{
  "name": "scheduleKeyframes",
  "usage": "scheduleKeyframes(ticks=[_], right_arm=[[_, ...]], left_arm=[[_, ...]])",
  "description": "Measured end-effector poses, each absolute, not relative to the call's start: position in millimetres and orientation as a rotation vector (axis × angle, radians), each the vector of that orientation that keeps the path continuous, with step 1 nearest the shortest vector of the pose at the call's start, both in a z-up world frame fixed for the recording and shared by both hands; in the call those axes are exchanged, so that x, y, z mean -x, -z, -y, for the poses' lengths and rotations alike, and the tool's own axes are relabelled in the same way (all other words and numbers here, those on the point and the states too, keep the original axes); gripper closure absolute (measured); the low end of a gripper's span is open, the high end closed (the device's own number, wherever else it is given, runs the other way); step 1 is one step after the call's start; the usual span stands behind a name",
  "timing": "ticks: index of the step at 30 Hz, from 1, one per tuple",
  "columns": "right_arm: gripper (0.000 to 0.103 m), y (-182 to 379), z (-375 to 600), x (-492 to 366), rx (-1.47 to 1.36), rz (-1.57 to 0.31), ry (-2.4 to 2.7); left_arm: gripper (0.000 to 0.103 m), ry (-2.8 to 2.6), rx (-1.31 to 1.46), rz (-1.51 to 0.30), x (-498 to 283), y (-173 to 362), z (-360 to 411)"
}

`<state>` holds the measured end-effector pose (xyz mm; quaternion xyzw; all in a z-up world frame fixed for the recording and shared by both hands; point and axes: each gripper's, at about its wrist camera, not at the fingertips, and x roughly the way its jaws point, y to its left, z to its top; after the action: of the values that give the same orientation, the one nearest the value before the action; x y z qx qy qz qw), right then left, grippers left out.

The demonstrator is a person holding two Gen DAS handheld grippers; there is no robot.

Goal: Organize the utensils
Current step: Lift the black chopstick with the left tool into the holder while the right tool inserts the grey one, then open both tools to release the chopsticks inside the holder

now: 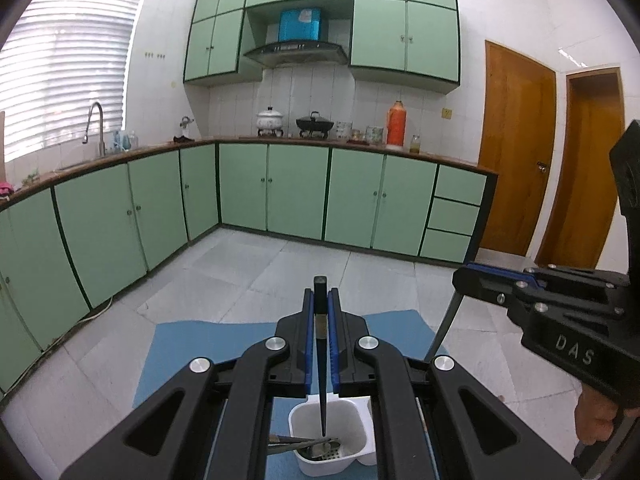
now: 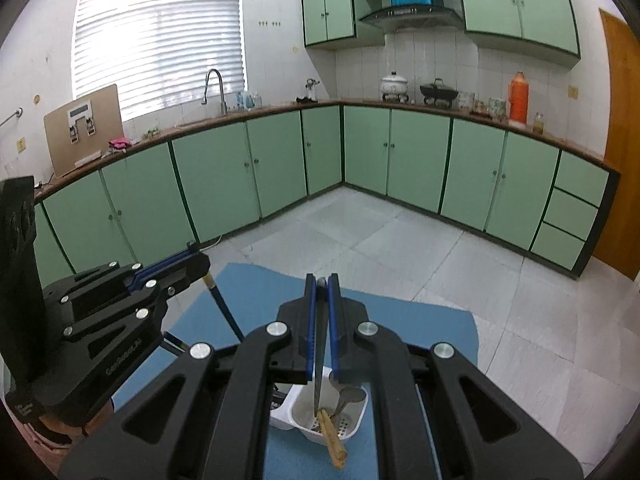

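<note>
The white caddy (image 1: pixel 328 446) sits right below me on the blue mat (image 1: pixel 192 352). My left gripper (image 1: pixel 321 300) pinches a dark chopstick (image 1: pixel 322 400), tip down in the compartment; my right gripper (image 2: pixel 322 284) clamps a grey utensil (image 2: pixel 319 380). Best lower straight, then release. Spoons (image 2: pixel 346 396) and wooden chopsticks (image 2: pixel 332 436) crowd the bottom.

Both wrist cams face kitchen, sharing white caddy (image 1: pixel 328 440) below.
</note>
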<state>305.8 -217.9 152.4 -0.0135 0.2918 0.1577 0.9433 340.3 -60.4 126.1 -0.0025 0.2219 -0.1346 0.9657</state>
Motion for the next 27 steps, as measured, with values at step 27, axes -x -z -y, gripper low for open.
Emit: scheduleKeyframes(ticks=[27], right_arm=[[0.098, -104.7, 205.1, -319.9, 0.034, -0.657, -0.283]], left_arm=[[0.096, 0.243, -0.017, -0.527, -361.6, -75.2, 66.4]])
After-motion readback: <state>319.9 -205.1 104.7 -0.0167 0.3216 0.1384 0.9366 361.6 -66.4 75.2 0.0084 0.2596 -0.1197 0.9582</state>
